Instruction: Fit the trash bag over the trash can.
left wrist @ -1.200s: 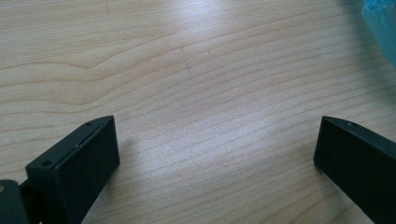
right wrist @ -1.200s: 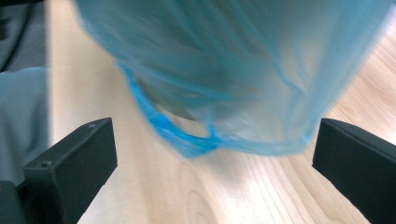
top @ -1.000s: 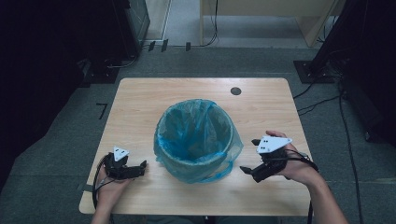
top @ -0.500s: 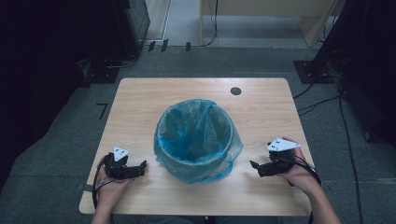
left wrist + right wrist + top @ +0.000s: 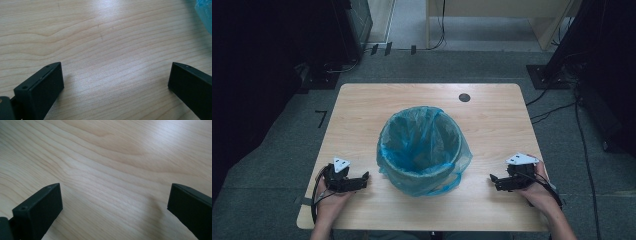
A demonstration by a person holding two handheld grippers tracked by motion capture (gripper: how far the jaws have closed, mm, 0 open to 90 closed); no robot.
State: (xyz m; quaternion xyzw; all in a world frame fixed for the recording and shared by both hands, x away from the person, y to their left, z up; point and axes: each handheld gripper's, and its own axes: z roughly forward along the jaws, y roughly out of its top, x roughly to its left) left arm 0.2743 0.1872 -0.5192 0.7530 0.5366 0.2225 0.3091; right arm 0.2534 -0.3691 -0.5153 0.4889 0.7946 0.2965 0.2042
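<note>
A round bin (image 5: 421, 150) stands in the middle of the wooden table (image 5: 362, 107). It is lined with a blue plastic bag (image 5: 459, 162), and the edge of the bag is folded over the rim and hangs down on the outside, crumpled. The inside of the bin looks to hold nothing but the bag.

The left gripper (image 5: 362, 178) lies low over the table near the front edge, to the left of the bin and just beside it, held by the person's left hand (image 5: 328, 202). In the left gripper view its two black jaws stand wide apart with only bare wood between them, and a small piece of the blue bag (image 5: 204, 13) shows at the top right corner.

The right gripper (image 5: 495, 181) is on the other side of the bin, also near the front edge, held by the right hand (image 5: 539, 192). It stands a little further from the bin than the left one. In the right gripper view its jaws are also wide apart, and between them there is only the wood grain of the table.

A small dark round hole (image 5: 464, 97) is in the table top behind the bin. The floor (image 5: 492, 65) around the table is grey carpet, with cables on it.
</note>
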